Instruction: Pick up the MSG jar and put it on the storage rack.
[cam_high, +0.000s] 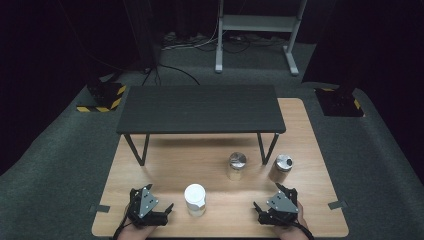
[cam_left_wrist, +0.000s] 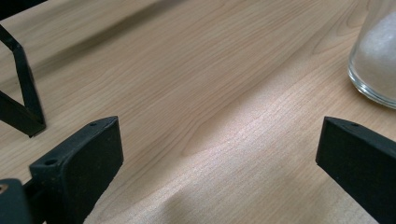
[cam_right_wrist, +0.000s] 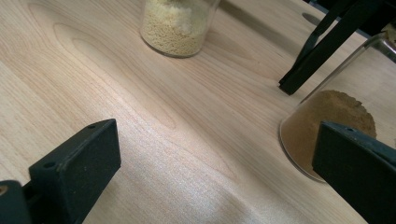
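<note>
Both my claws, left claw (cam_high: 150, 210) and right claw (cam_high: 276, 207), sit released on the tabletop (cam_high: 165, 165), grasping nothing. The white jar (cam_high: 195, 199) stands just beside the left; nothing looks begun, everything remains.

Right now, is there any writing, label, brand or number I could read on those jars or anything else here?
None can be read.
White-lidded jar: no label seen.
Two metal-lidded jars: plain glass, no print seen in the right gripper view.
Black shelf and table: bare.
Striped yellow-black bases on the floor: warning stripes, no words.
</note>
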